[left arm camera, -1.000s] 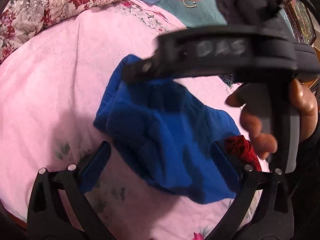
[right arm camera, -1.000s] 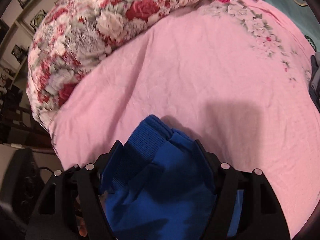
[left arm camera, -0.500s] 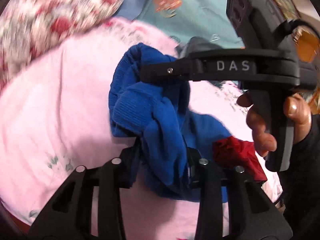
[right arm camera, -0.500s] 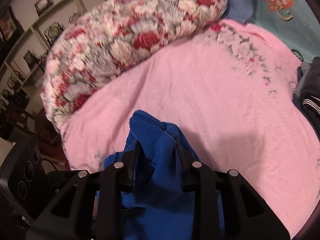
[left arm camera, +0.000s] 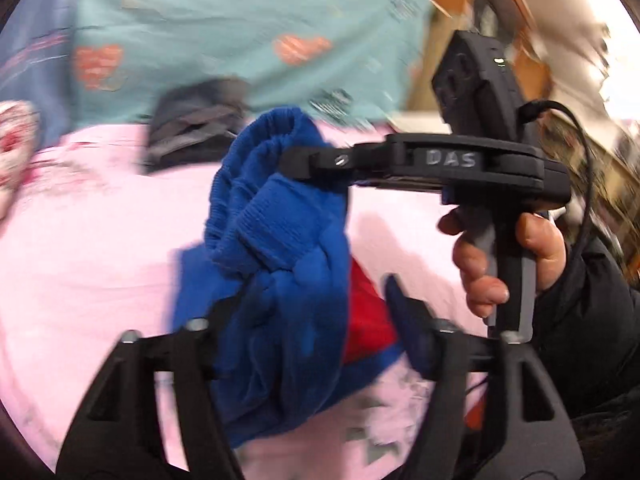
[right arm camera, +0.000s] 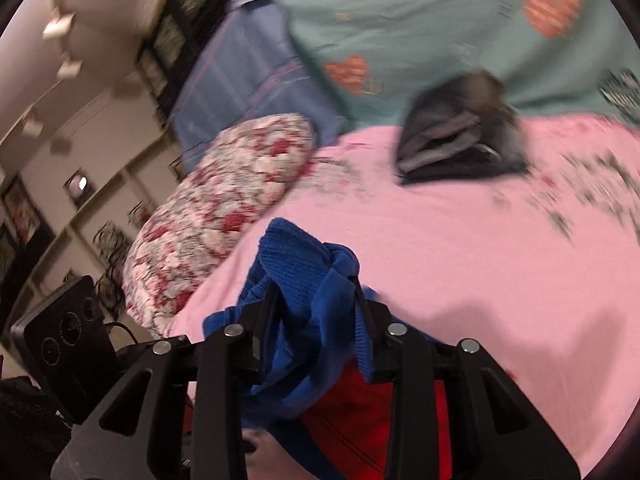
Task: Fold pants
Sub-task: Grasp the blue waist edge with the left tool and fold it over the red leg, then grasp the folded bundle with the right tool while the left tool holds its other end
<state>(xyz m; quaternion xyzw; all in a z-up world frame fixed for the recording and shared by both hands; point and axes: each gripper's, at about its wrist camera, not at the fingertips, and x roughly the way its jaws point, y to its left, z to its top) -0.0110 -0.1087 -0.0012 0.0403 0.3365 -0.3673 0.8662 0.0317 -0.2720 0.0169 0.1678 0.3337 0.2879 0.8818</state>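
The blue pants hang bunched above the pink bedsheet, ribbed waistband on top. My right gripper is shut on the blue pants at the waistband; in the left wrist view it comes in from the right, held by a hand. My left gripper has its jaws spread wide, with the cloth lying against the left finger only. A red part of the garment shows beneath the blue cloth, also in the right wrist view.
A pile of dark folded clothes lies at the far side of the pink sheet. A floral pillow lies at the left, with a teal heart-print cover behind. Shelves stand beyond the bed.
Both grippers have lifted the pants higher off the bed and tilted up toward the far side. My left gripper, shut on the cloth half a second ago, has opened.
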